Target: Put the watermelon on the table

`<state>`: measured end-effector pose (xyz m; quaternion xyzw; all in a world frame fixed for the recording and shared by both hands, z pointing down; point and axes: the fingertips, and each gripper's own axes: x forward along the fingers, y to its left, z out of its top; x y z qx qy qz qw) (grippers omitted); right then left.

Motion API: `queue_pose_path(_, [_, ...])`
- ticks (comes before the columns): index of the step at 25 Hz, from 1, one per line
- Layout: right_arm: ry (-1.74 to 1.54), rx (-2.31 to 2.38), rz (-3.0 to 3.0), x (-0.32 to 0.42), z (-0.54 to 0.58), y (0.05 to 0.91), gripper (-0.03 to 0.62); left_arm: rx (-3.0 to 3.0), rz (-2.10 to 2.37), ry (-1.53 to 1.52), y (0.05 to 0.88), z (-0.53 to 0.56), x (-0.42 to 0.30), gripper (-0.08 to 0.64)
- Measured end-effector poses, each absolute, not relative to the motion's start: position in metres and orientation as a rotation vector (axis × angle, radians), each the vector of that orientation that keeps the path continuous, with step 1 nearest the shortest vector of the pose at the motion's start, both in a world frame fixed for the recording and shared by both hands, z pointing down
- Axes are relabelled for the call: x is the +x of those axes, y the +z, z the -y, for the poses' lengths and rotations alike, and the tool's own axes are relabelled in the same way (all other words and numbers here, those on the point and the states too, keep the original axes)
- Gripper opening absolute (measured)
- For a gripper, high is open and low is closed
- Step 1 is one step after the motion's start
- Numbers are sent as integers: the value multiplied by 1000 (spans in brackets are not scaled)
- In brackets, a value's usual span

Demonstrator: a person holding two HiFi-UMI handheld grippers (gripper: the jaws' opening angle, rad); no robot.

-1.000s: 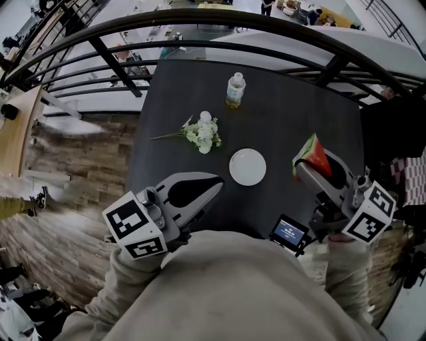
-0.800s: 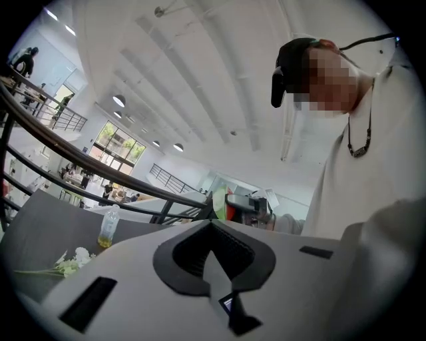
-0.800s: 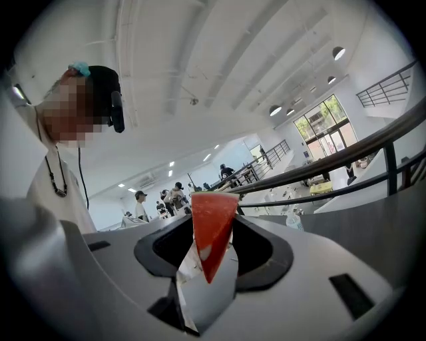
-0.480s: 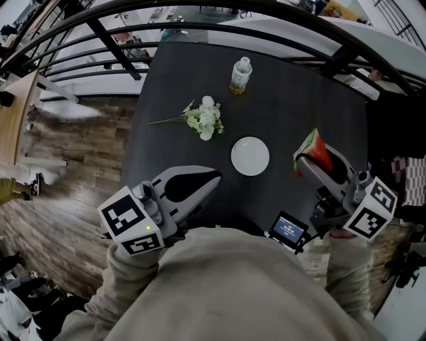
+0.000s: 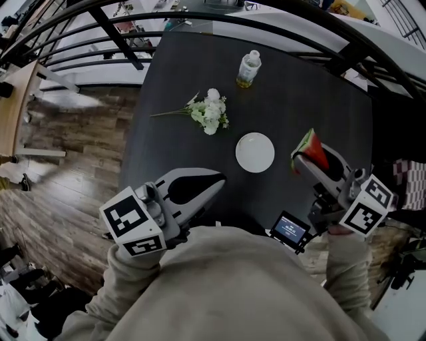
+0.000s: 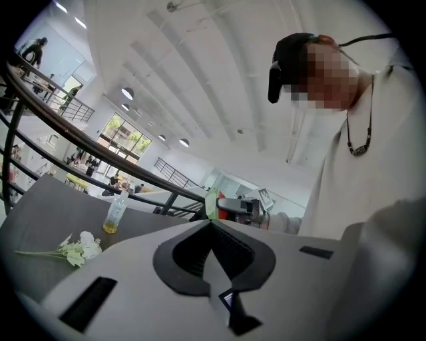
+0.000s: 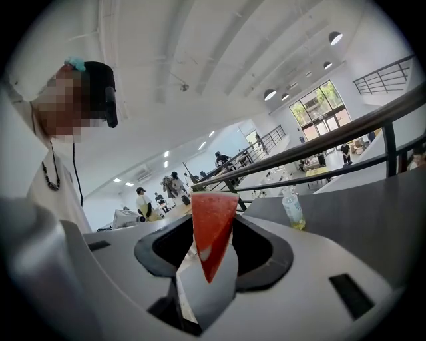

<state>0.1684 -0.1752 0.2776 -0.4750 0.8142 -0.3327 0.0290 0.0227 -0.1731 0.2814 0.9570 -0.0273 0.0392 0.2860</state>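
A dark square table (image 5: 299, 100) fills the middle of the head view, ringed on its far side by a curved black railing (image 5: 200, 20), with wood-plank floor (image 5: 66, 153) to its left. The gripper views show a tall white hall with ceiling lamps and people far off. On the table lie a sprig of white flowers (image 5: 210, 113), an upright bottle (image 5: 249, 69) near the far edge and a white plate (image 5: 255, 152) nearer the person, each well apart from the others. Set against a second ago, the bottle, flowers and plate sit higher in the head view, while both grippers keep nearly the same spots in it. The person's light sleeves reach forward from the body, elbows bent. The left gripper (image 5: 219, 178) hangs over the table's near edge with its jaws pressed together on nothing. The right gripper (image 5: 299, 160) is held over the table's right part, just right of the plate, and its jaws pinch the watermelon (image 7: 213, 230), a red wedge standing with its green rind at the top. A small lit screen (image 5: 289, 230) shows between the two sleeves.
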Motion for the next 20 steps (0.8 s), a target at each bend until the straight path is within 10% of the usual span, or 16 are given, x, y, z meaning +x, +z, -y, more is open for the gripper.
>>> queue_pose_path(20, [-1196, -1397, -2597, 156, 198, 349, 196, 2517, 235, 96, 310, 175, 3, 3])
